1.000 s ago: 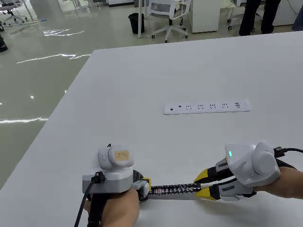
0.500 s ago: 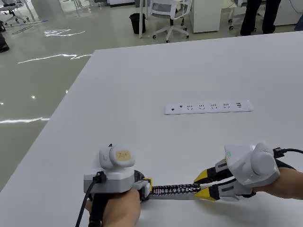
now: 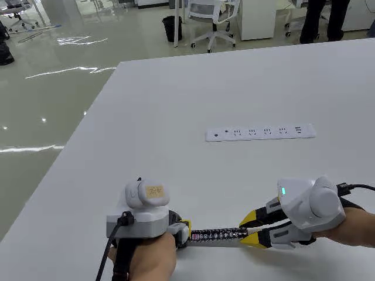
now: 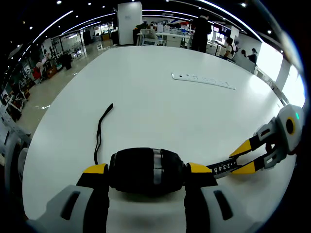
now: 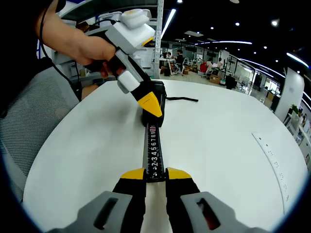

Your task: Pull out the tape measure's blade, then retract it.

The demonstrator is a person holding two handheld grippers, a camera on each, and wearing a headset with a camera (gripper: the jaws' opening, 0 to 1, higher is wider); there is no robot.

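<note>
On the surface: tape measure case, compact and rigid, clamped across its flanks by the left claw; thin springy blade, partly drawn, pinched at its tip in the closed right claw, likely to recoil.

On the white tabletop, the left gripper seems to clamp the mostly hidden tape measure; its blade runs to the right gripper, whose jaws pinch its end. A power strip lies beyond.
</note>
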